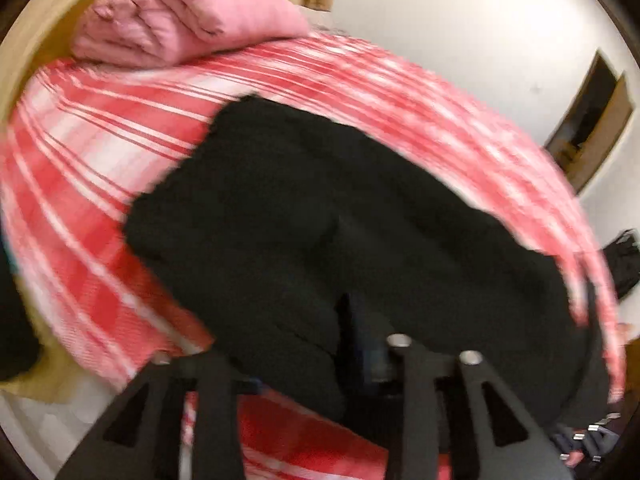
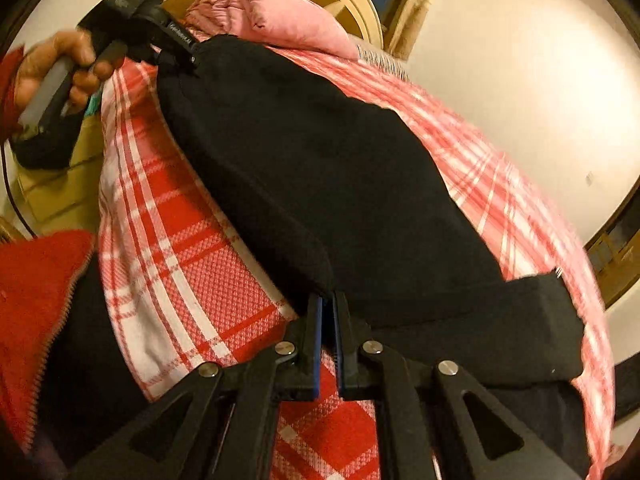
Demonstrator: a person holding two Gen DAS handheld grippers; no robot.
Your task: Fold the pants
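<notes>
- black pants [image 2: 320, 184] spread across the plaid blanket [image 2: 192, 272]
- right gripper [image 2: 329, 320] pinches the near edge
- left gripper [image 2: 176, 54] at the far corner, can't tell if it's gripping

Warm yellowish indoor light, strong fisheye bending with dark corners, left wrist view motion-blurred, right wrist view sharper, black fabric [image 2: 320, 168] detailless.

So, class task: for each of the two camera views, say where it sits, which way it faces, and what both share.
Left wrist: on the left gripper, tilted down over black pants; own finger links show.
Right wrist: on the right gripper, jaws nearly shut at the pants' edge; the left hand and a red sleeve show.
Shared: pants, red plaid blanket, pink pillow.
</notes>
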